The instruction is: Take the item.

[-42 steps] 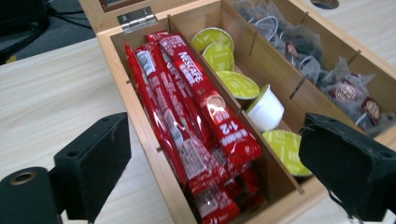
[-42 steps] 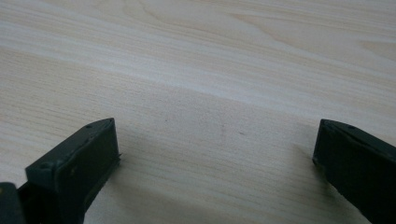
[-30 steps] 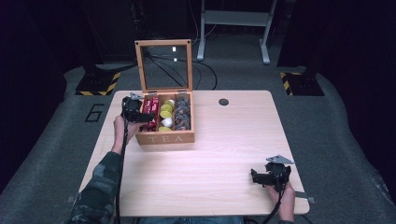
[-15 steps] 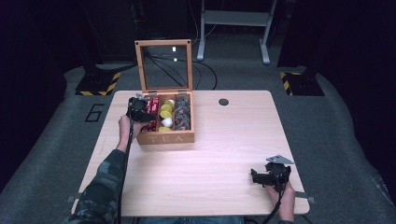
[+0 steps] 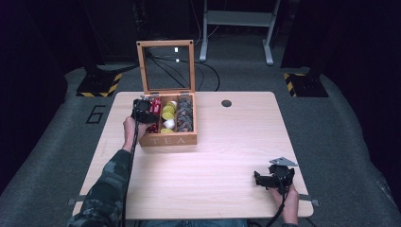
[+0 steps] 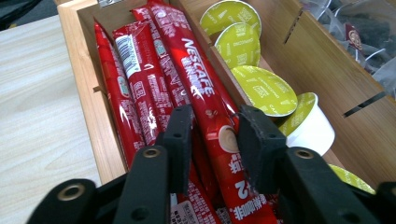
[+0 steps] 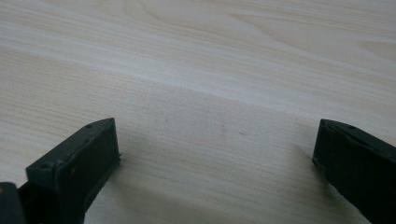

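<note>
Reaching into the tea box (image 5: 168, 139), the left gripper (image 6: 215, 135) straddles a red coffee stick (image 6: 205, 98), jaws apart (seemingly to pick it); the right gripper (image 7: 217, 163) rests wide open on the table (image 7: 196, 56).

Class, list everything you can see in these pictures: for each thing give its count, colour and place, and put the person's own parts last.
Table: one, light wood, centre of the high view.
Tea box: one, wooden, lid open and upright, on the table's far left part.
Coffee sticks: several, red, in the box's left compartment.
Capsules: several, yellow-green lids, one lying on its side showing a white body, in the middle compartment.
Tea bags: several, grey, in the right compartment.
Round cap: one, dark, in the table's far edge.
Left gripper: one, black, fingers astride a red stick in the box; grip not certain.
Right gripper: one, black, open, low over the table's near right.
Sleeve: one, camouflage, left forearm.
</note>
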A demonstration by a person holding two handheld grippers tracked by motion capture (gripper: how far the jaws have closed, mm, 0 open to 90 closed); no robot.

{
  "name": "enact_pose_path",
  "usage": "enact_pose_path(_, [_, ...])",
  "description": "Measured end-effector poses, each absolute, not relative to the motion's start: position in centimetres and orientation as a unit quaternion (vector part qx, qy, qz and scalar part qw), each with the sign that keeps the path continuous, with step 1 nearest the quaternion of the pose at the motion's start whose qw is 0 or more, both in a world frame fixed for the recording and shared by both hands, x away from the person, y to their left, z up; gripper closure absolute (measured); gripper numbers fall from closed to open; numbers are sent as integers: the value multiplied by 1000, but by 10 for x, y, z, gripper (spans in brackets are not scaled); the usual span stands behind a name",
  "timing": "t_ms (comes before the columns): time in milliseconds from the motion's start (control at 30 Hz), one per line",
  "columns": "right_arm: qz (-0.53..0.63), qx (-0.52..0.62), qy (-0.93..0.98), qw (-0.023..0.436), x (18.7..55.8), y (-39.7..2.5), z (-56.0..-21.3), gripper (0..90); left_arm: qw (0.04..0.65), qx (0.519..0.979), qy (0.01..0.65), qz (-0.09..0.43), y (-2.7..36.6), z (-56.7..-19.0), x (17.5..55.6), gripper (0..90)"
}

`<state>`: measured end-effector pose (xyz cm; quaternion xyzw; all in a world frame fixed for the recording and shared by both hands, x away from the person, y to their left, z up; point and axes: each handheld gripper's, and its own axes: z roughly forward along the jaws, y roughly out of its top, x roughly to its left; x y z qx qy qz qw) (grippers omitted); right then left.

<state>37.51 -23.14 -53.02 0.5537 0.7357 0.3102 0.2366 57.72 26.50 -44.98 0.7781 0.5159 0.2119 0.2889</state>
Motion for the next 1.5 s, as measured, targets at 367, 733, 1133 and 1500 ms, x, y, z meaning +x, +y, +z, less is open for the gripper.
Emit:
enact_pose_path(367, [310,553,736,237,375,-231,-530,0,302,761,531,218,270,-449,576,786])
enact_pose_path(733, [311,554,735,237,375,-231,-530,0,308,755,536,217,272,-449,575,799])
enact_pose_path(1133, [310,554,735,237,375,-231,-530,0,313,752,539,212,274,-447,574,800])
enact_pose_path(1500, [311,554,735,237,375,-231,-530,0,330,745,539,212,279,-441,568,803])
